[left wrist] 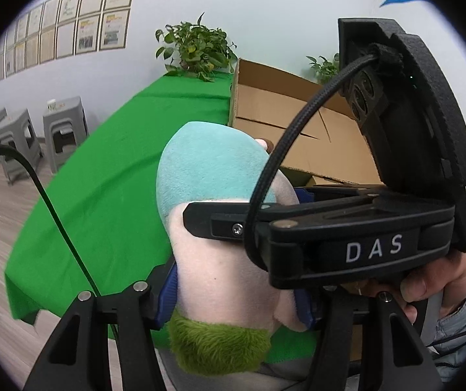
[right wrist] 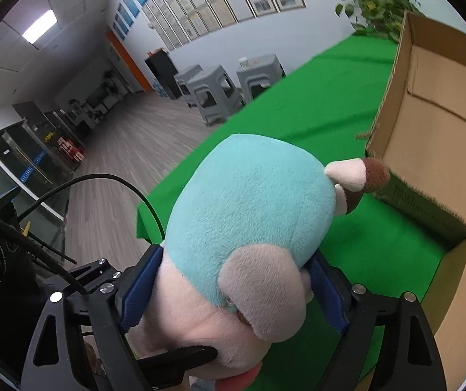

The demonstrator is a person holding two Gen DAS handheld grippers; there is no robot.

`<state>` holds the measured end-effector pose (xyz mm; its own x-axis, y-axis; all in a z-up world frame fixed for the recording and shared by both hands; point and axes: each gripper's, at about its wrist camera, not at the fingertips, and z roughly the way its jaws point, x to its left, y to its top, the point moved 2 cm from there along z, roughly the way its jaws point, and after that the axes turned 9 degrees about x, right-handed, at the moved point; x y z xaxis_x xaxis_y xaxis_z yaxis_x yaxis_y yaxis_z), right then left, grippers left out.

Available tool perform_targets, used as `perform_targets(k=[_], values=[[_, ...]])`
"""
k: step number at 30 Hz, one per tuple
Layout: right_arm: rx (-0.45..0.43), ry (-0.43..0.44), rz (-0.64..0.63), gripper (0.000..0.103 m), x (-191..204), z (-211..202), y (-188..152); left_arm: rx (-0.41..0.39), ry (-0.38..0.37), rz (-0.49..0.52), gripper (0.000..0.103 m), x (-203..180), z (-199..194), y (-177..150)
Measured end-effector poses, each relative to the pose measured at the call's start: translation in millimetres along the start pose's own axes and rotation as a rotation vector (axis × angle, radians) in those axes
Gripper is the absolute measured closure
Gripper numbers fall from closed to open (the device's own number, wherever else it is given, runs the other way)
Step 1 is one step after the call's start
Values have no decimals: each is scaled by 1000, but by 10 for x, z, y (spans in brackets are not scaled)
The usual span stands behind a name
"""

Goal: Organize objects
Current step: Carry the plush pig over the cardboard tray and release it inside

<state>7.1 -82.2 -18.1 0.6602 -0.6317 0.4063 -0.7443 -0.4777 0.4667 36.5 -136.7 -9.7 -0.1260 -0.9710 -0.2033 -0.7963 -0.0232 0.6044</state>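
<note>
Up close, both hand-held grippers have hold of the same thing: a soft plush toy with a pale pink body and a turquoise back (right wrist: 249,202), carried in the air over the green cloth-covered table (right wrist: 324,114). The right gripper (right wrist: 233,293) has its blue-padded fingers (right wrist: 141,286) on either side of the toy's pink body, the pads pressing into the fabric with the jaws set fairly wide around its bulk. The left gripper (left wrist: 236,299) grips the same toy from another side, its blue pads (left wrist: 167,290) sunk into the pink plush just above a tuft of shaggy green fur (left wrist: 216,345), with the jaws about halfway closed. Seen from the left wrist, the black body of the right gripper crosses in front of the toy, held in a person's hand (left wrist: 428,283) with a light blue sleeve at the wrist.

The toy's small pink limb with a brown tip (right wrist: 360,172) points toward an open brown cardboard box (right wrist: 444,104) that sits on the green cloth, just beside the toy. Behind the box stands a leafy green potted plant (left wrist: 197,49). Beyond the table's edge are grey plastic stools (right wrist: 213,94) on a wood-look floor, and rows of framed papers (left wrist: 70,29) hang on the white wall.
</note>
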Motion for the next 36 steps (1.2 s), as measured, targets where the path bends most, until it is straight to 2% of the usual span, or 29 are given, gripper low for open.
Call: perform_targets(k=[3, 7, 10, 17, 20, 25, 28, 30, 33, 36], values=[[-43, 14, 4, 26, -96, -209, 44, -8, 18, 32, 45, -151, 18, 165], [-119, -12, 7, 30, -306, -626, 103, -40, 18, 99, 45, -458, 7, 424], [-202, -38, 16, 32, -525, -1136, 79, -101, 5, 182, 45, -776, 3, 773], [-404, -172, 29, 34, -955, -2475, 270, -252, -88, 325, 45, -1355, -53, 1557], [-479, -241, 11, 34, -1048, -2992, 422, -309, -127, 368, 45, -1485, -109, 1856], [-520, -277, 13, 34, -1166, -3580, 598, -313, -148, 381, 45, -1424, -73, 2015], [-507, -271, 29, 34, -1281, -3591, 695, -283, -151, 371, 45, -1393, -1, 1956], [-485, -261, 42, 34, -1334, -3415, 845, -256, -152, 358, 45, -1350, 19, 1869], [-445, -246, 60, 34, -1524, -2922, 1160, -216, -163, 330, 45, -1235, 121, 1798], [-409, -231, 80, 34, -1621, -2533, 1305, -173, -167, 308, 45, -1095, 284, 1779]])
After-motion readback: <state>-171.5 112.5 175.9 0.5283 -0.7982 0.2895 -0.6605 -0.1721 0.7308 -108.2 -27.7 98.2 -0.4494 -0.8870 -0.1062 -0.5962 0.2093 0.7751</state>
